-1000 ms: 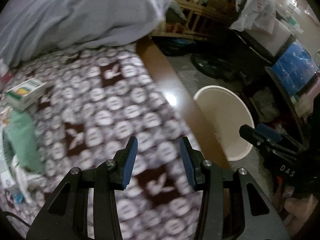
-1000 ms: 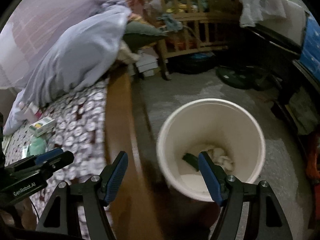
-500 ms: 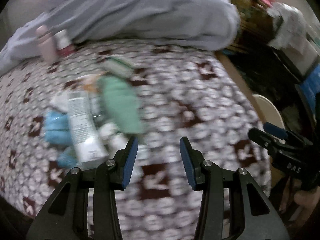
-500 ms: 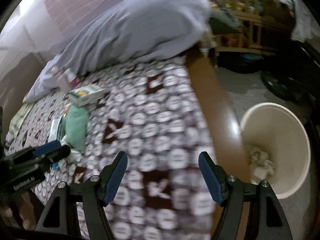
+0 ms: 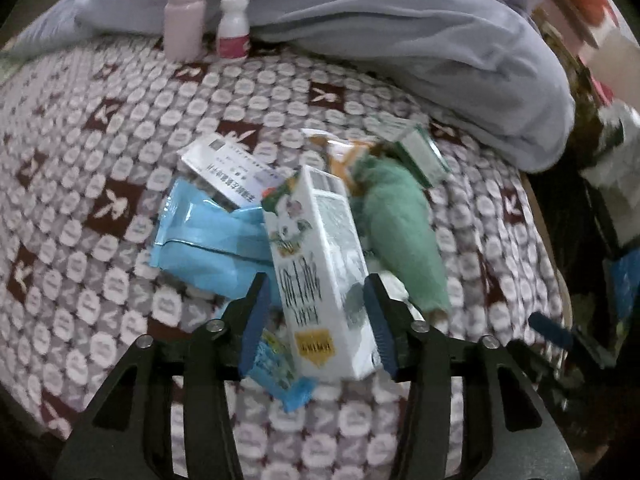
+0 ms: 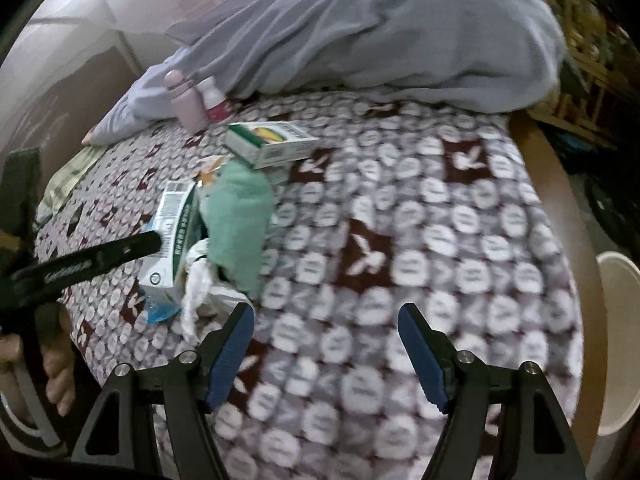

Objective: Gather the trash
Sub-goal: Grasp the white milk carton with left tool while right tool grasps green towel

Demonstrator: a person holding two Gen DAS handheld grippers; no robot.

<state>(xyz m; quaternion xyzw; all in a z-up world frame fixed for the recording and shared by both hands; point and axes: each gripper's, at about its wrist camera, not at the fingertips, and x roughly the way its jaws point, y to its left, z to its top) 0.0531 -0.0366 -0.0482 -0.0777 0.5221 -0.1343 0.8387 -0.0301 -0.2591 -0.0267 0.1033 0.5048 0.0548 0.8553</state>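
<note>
Left wrist view: bed [image 5: 120,168] w/ trash pile [image 5: 280,216] uncollected, bin [image 6: 616,344] off bed's edge, milk carton [image 5: 320,272] between left gripper [image 5: 318,320] jaws, just widened, pads not pressing; right gripper [image 6: 326,356] jaws open, empty, most pickup left.

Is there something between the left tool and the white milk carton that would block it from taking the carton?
Nothing visible blocks it. The left tool is open and its jaws, which have just been opening, already stand on either side of the white milk carton. The blue wrapper lies beside and partly under the carton, not between it and the fingers.
</note>
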